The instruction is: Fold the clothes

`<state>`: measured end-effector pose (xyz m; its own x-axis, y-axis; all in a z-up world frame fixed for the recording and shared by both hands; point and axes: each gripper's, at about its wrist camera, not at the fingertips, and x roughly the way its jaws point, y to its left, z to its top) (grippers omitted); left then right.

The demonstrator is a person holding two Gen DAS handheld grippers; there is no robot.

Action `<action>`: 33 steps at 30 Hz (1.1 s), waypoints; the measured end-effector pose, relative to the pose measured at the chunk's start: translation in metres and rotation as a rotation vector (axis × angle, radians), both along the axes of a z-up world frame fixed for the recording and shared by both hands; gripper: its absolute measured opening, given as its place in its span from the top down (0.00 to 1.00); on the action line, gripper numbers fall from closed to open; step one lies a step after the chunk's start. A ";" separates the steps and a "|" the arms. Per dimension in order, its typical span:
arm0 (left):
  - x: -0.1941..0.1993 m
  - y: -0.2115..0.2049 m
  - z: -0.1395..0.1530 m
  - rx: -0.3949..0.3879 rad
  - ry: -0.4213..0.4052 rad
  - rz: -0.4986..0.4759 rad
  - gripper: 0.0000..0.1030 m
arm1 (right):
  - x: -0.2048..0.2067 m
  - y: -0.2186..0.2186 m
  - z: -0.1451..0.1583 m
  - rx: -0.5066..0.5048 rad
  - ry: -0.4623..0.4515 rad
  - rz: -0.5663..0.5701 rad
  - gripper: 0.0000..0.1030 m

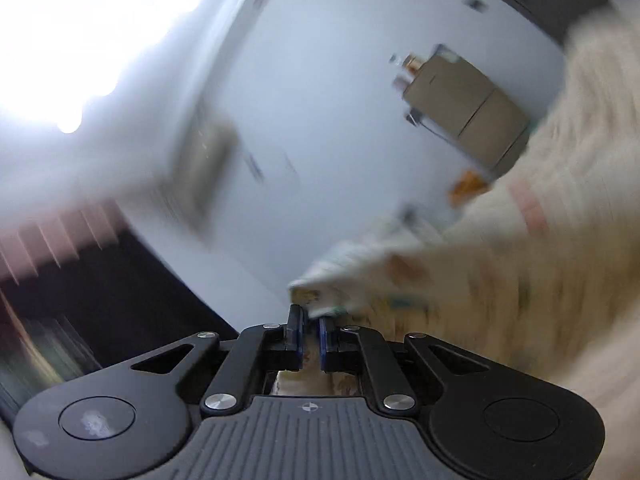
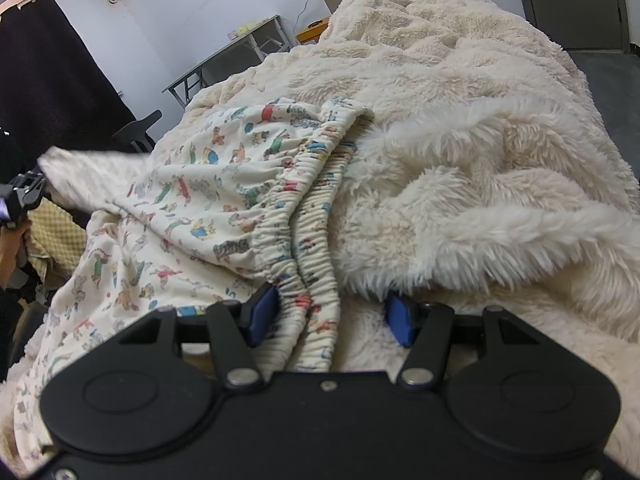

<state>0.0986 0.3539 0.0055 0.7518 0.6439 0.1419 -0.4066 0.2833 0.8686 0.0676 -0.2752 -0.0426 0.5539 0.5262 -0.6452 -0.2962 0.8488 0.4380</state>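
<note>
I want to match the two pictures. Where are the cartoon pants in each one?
Left wrist view: the cartoon pants are blurred, lower centre, running into the left hand-held gripper.
Right wrist view: the pants fill the left and centre, their waistband between the right hand-held gripper's fingers.
Shared landmark: the fluffy cream blanket.

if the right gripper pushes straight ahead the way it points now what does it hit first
Most likely the printed pants' elastic waistband, which already lies between the right gripper's open jaws and runs forward from them. Just beyond and to the right is the fluffy cream blanket; depth is hard to judge.
</note>
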 end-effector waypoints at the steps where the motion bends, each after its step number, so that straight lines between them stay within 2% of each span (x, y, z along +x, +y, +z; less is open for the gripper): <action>1: -0.002 0.001 -0.020 0.076 0.058 0.013 0.93 | 0.000 0.000 0.000 0.001 0.001 0.001 0.46; 2: -0.003 0.013 -0.044 0.016 0.176 0.053 0.93 | 0.000 0.000 0.000 0.003 0.001 0.001 0.46; 3: -0.006 0.032 -0.076 -0.123 0.308 0.124 0.93 | 0.000 -0.001 0.000 0.004 0.002 0.002 0.46; 5: -0.013 0.051 -0.109 -0.264 0.410 0.187 0.93 | 0.000 -0.001 0.000 0.003 0.002 0.005 0.46; 7: -0.028 0.064 -0.138 -0.377 0.477 0.214 0.93 | 0.001 0.000 0.000 -0.001 0.005 0.008 0.45; 9: -0.045 0.070 -0.155 -0.464 0.520 0.213 0.93 | 0.002 0.001 0.001 -0.004 0.009 0.010 0.45; 10: -0.047 0.069 -0.156 -0.473 0.522 0.205 0.93 | 0.003 0.001 0.002 -0.007 0.013 0.012 0.45; 12: -0.055 0.063 -0.149 -0.497 0.501 0.155 0.81 | 0.005 0.002 0.004 -0.016 0.017 0.015 0.45; 13: -0.057 0.056 -0.136 -0.515 0.476 0.102 0.73 | 0.005 0.002 0.006 -0.015 0.019 0.015 0.45; 14: -0.051 0.050 -0.134 -0.518 0.465 0.084 0.70 | 0.005 0.001 0.007 -0.015 0.021 0.016 0.45; 16: -0.053 0.038 -0.114 -0.547 0.435 0.007 0.69 | 0.006 -0.002 0.013 -0.007 0.025 0.015 0.45; 18: -0.053 0.008 -0.095 -0.563 0.454 -0.110 0.59 | 0.004 -0.008 0.025 0.008 0.003 0.006 0.45; 19: -0.053 -0.007 -0.086 -0.571 0.465 -0.170 0.59 | 0.002 -0.010 0.031 0.005 -0.011 0.003 0.45; 22: -0.055 -0.076 -0.076 -0.493 0.570 -0.400 0.59 | 0.000 -0.016 0.050 -0.013 -0.061 -0.010 0.45; 24: -0.054 -0.104 -0.068 -0.539 0.595 -0.536 0.58 | 0.000 -0.021 0.068 -0.040 -0.111 -0.026 0.45; 25: -0.053 -0.117 -0.064 -0.563 0.606 -0.604 0.58 | 0.008 -0.024 0.077 -0.019 -0.129 -0.024 0.45; 27: -0.042 -0.149 -0.058 -0.585 0.575 -0.700 0.57 | 0.024 -0.030 0.095 0.025 -0.164 -0.019 0.43; 29: -0.030 -0.164 -0.058 -0.598 0.542 -0.740 0.58 | 0.036 -0.029 0.101 0.026 -0.173 -0.005 0.41; 31: -0.021 -0.177 -0.059 -0.616 0.511 -0.766 0.60 | 0.068 -0.018 0.102 0.008 -0.157 0.029 0.40; 33: -0.014 -0.188 -0.061 -0.626 0.479 -0.789 0.79 | 0.089 -0.010 0.094 0.004 -0.131 0.032 0.39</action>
<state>0.0851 0.1661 -0.0557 0.8717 -0.1820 -0.4550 0.4195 0.7571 0.5009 0.1566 -0.2856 0.0519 0.6160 0.5476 -0.5662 -0.3779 0.8361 0.3976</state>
